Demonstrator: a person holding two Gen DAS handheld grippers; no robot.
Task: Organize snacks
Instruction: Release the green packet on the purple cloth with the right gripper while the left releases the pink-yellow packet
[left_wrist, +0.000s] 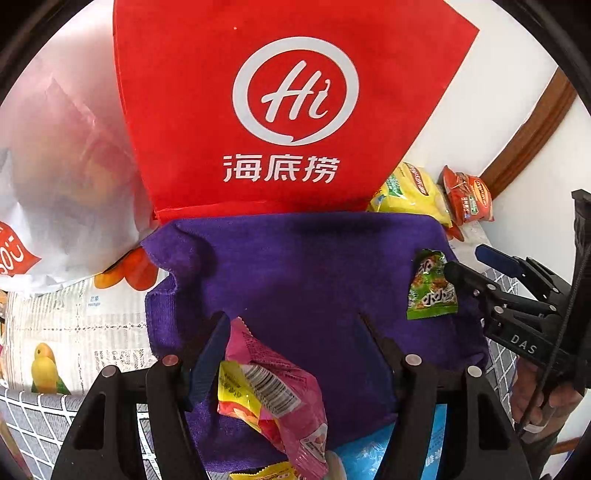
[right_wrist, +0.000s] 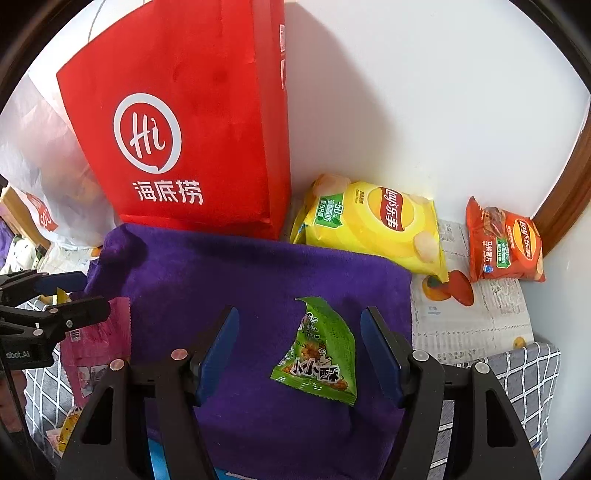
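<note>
Green snack packet (right_wrist: 320, 354) flat on purple cloth (right_wrist: 236, 280) between wide-spread fingers of right gripper (right_wrist: 299, 354) — untouched, pink snack packet (left_wrist: 271, 391) against left gripper (left_wrist: 291, 354) inner left finger, jaws wide, red bag (right_wrist: 177, 122) upright beyond — yellow chip bag (right_wrist: 373, 225) to its right.

Left gripper (left_wrist: 295, 339) gapes over pink snack packet (left_wrist: 273, 398) on purple towel (left_wrist: 303, 266).

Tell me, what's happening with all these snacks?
Someone is sorting snacks with two hand-held grippers. The left gripper is open around a pink packet on the purple cloth. The right gripper is open too, with a green packet lying between its fingers, not yet squeezed. A red bag stands behind the cloth, and a yellow chip bag and an orange chip bag sit by the wall.
</note>
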